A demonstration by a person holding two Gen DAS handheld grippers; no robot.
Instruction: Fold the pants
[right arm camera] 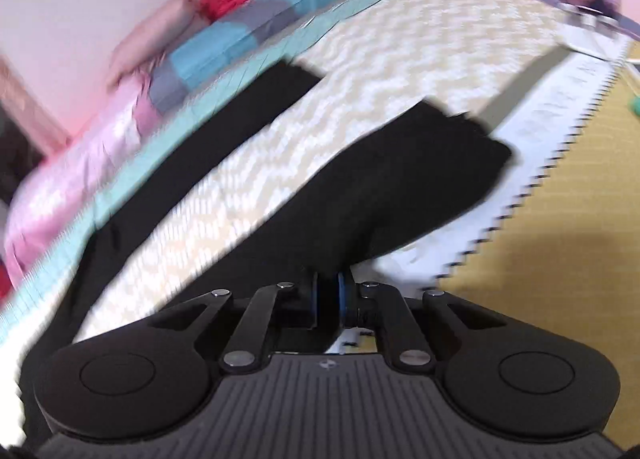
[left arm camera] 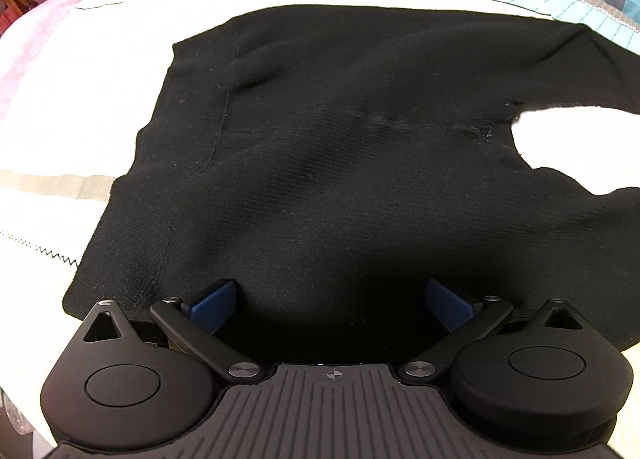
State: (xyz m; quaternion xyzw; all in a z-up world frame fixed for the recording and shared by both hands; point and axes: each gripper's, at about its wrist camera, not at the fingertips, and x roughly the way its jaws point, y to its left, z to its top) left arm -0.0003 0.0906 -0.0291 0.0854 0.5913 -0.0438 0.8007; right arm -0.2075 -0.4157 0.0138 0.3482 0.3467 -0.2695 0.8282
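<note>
Your left hand-held gripper (left arm camera: 332, 299) hangs released, blue pads spread over the black pants (left arm camera: 340, 147) filling the frame's middle on the bed (left arm camera: 80, 107). Your right hand-held gripper (right arm camera: 329, 295) looks clenched on one pant leg (right arm camera: 420, 179), though blur obscures it.

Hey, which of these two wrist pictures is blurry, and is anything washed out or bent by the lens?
Right wrist view: motion-smeared throughout, the black knit pants and cream zigzag bedspread streaked; only the right gripper, clamped on dark cloth, looks sharp. Left wrist view: crisp, knit texture visible around the open left gripper, but the white bedding is overexposed. Both bulge from fisheye distortion.
</note>
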